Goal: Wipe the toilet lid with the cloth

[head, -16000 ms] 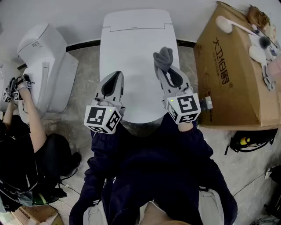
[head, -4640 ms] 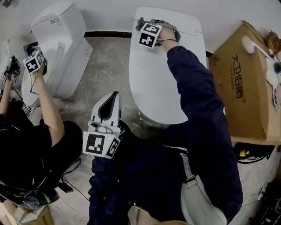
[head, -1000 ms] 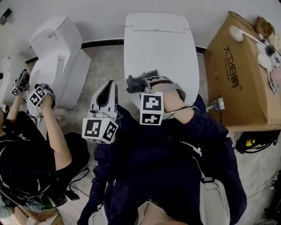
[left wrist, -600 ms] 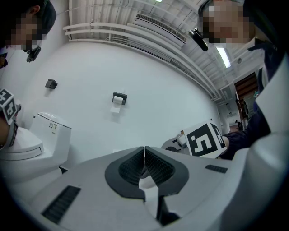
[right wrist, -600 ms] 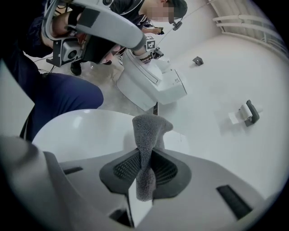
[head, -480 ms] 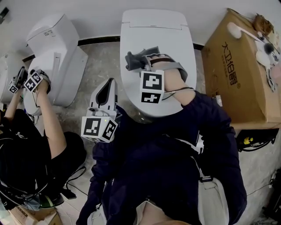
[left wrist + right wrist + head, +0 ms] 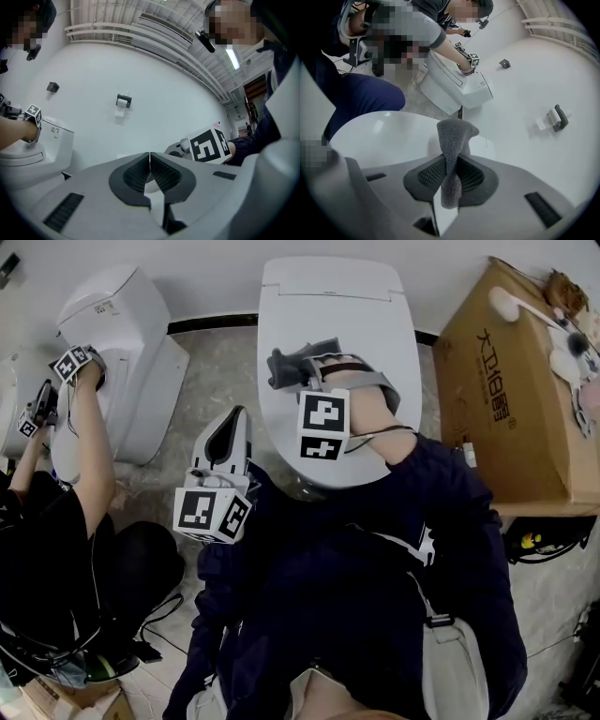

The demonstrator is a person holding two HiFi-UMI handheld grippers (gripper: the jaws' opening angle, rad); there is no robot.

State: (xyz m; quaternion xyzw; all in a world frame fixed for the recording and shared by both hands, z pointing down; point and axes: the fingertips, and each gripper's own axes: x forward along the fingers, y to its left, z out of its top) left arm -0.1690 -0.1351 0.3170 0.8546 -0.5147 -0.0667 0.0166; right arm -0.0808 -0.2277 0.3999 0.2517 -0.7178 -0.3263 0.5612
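The closed white toilet lid point(image 7: 366, 324) lies before the person, with a cardboard box point(image 7: 506, 399) just beside it on the right. The right gripper point(image 7: 305, 371) reaches over the lid's left half, clenched on the grey cloth point(image 7: 289, 365), which bunches beyond its jaws near the lid's left edge. The left gripper point(image 7: 232, 426) hangs beside the lid above the floor, its jaws pressed together on nothing.

Even, bright indoor light from a ceiling tube lamp point(image 7: 231, 59), soft shadows, mild glare on the toilet lid point(image 7: 384, 136), and strong fisheye bending with dark corners.
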